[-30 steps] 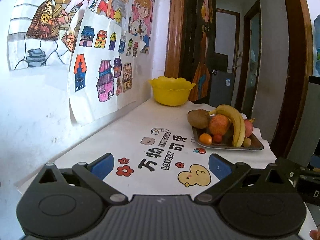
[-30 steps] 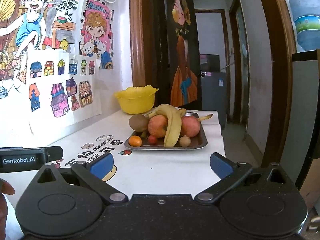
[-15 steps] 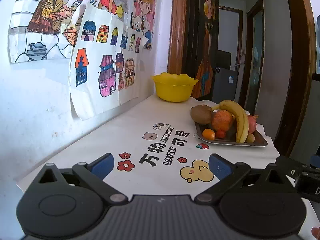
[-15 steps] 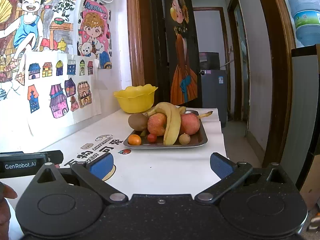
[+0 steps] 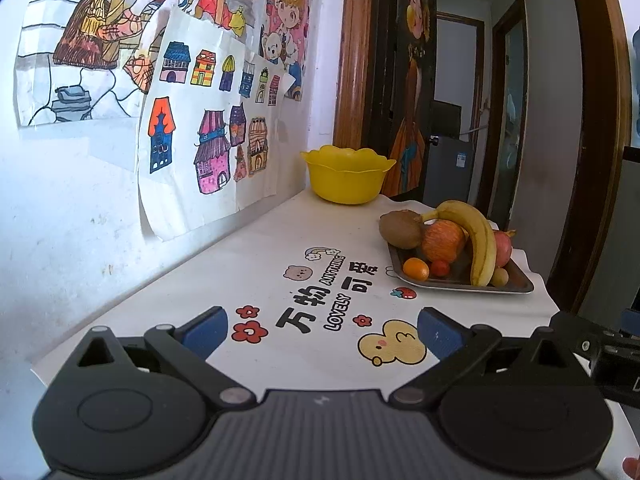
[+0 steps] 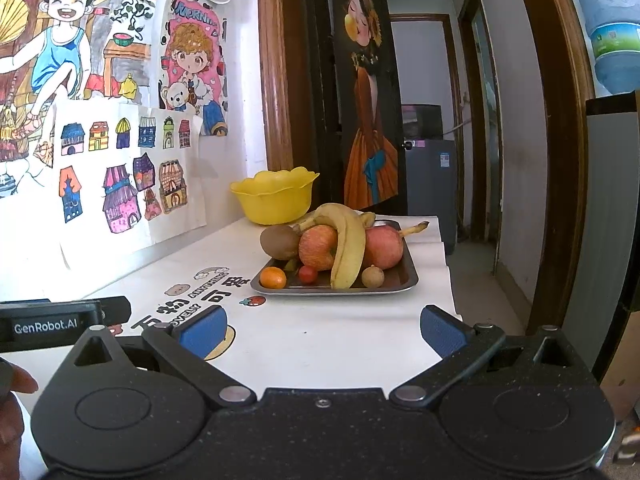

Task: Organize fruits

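A metal tray [image 5: 516,286] [image 6: 410,270] on the white tablecloth holds a banana [image 5: 478,240] [image 6: 350,246], a kiwi [image 5: 400,229] [image 6: 279,242], two reddish apples [image 5: 444,241] [image 6: 318,247], a small orange [image 5: 416,269] [image 6: 273,278], a cherry tomato [image 6: 308,274] and a small brown fruit [image 6: 373,276]. A yellow bowl [image 5: 347,174] [image 6: 274,196] stands behind the tray near the wall. My left gripper [image 5: 322,330] is open and empty over the near table, left of the tray. My right gripper [image 6: 324,330] is open and empty, straight in front of the tray.
A wall with children's drawings [image 5: 200,120] runs along the table's left side. The printed tablecloth [image 5: 312,300] covers the table. Past the table's far end are a wooden door frame [image 6: 276,80] and a corridor. A water bottle [image 6: 612,28] stands high at the right.
Both grippers have drifted slightly closer to the tray and a little upward. Their fingers stayed open. The fruit has not moved.
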The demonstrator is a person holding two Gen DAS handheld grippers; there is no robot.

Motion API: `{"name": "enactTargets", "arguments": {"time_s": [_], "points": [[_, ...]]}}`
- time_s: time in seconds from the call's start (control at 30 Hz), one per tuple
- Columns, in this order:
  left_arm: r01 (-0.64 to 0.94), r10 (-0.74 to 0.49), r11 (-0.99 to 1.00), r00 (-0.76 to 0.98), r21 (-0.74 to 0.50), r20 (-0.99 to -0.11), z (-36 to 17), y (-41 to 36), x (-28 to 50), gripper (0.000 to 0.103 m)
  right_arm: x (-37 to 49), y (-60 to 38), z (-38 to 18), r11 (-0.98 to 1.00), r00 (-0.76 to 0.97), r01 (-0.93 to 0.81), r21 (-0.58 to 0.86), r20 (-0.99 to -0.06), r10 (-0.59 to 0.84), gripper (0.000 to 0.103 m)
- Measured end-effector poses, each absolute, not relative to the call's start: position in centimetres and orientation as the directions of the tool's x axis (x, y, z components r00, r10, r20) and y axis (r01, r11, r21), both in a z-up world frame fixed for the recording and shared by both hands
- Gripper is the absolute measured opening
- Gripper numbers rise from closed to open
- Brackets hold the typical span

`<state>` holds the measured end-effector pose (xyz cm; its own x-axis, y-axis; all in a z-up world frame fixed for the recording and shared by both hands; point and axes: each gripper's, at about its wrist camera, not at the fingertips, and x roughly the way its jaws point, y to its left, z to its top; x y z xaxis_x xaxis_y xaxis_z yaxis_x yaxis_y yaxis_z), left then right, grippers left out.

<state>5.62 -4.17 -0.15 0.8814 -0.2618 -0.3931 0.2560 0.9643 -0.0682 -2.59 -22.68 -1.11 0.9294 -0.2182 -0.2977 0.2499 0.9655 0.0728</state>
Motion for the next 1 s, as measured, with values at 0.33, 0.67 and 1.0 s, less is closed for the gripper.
{"name": "enactTargets", "arguments": {"time_s": [0.33, 0.67, 1.0], "points": [[0.249, -0.256, 0.966, 0.885, -0.068, -0.39, -0.14, -4.03, 5.6, 0.102, -2.68, -22.78, -1.13, 0.966, 0.932, 0.244, 0.081, -0.297, -0.21, 0.102], [0.247, -0.254, 0.967, 0.886, -0.069, -0.387, -0.16, -3.97, 5.56, 0.102, -2.73, -22.95, -1.18, 0.965, 0.933, 0.246, 0.09, -0.293, -0.211, 0.102], [0.26, -0.268, 0.963, 0.894, -0.073, -0.359, 0.05, -3.98, 5.14, 0.102, -2.57, -23.01, -1.26, 0.965, 0.932, 0.244, 0.094, -0.296, -0.207, 0.102]]}}
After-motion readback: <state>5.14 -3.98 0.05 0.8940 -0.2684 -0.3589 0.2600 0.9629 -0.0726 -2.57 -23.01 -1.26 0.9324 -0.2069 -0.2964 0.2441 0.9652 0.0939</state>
